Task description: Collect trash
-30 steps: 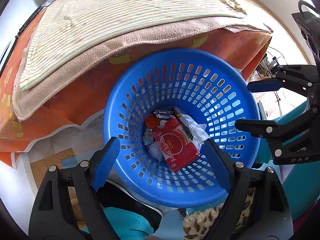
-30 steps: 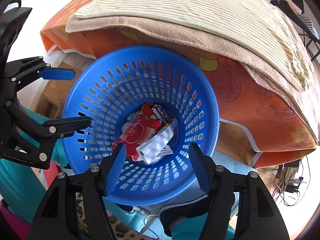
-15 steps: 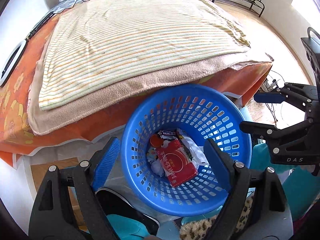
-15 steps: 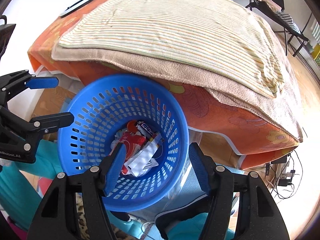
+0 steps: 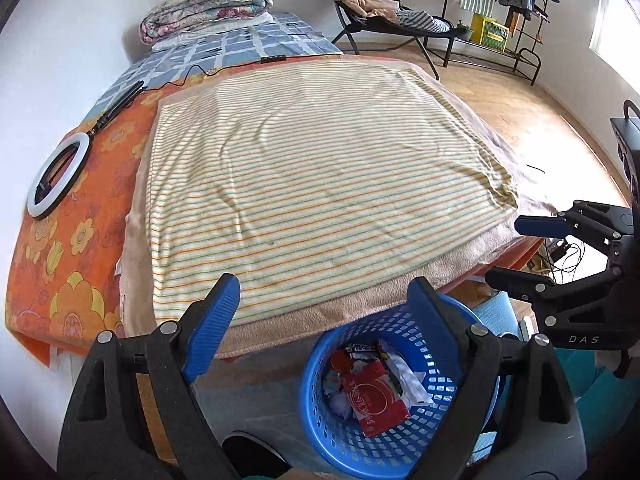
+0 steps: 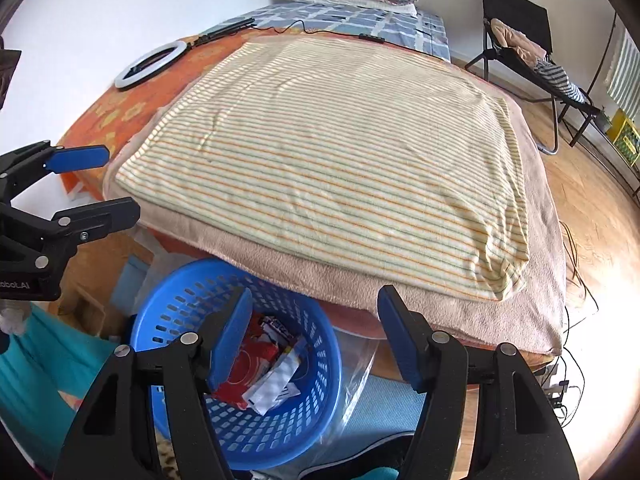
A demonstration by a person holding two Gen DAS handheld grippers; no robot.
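Trash (image 5: pixel 374 390) lies in the bottom of a blue perforated basket (image 5: pixel 320 416), which stands upright on the floor at the foot of the bed, its open mouth facing up. The uppermost item is a red packet (image 5: pixel 376 400) printed with a white circle; in the left wrist view its long axis runs from about 11 o'clock to 5 o'clock. White crumpled wrappers (image 5: pixel 404 376) and a small dark-labelled packet (image 5: pixel 362 347) lie around it, the latter at the packet's 12 o'clock.

The right wrist view shows the same red packet (image 6: pixel 250 368) partly hidden behind a gripper finger, with a white wrapper (image 6: pixel 276 380) beside it at 3 o'clock. This view alone shows clear plastic sheeting (image 6: pixel 356 372) against the basket's (image 6: pixel 280 428) right side.

The left gripper (image 5: pixel 324 316) hangs above the basket, fingers spread wide and holding nothing. The right gripper (image 6: pixel 316 320) is likewise spread wide and empty, above the basket rim.

A striped blanket (image 5: pixel 320 184) over a beige layer (image 5: pixel 304 320) covers the bed beyond. The left wrist view shows a ring light (image 5: pixel 58 178) on the orange floral sheet (image 5: pixel 72 264) at 9 o'clock.
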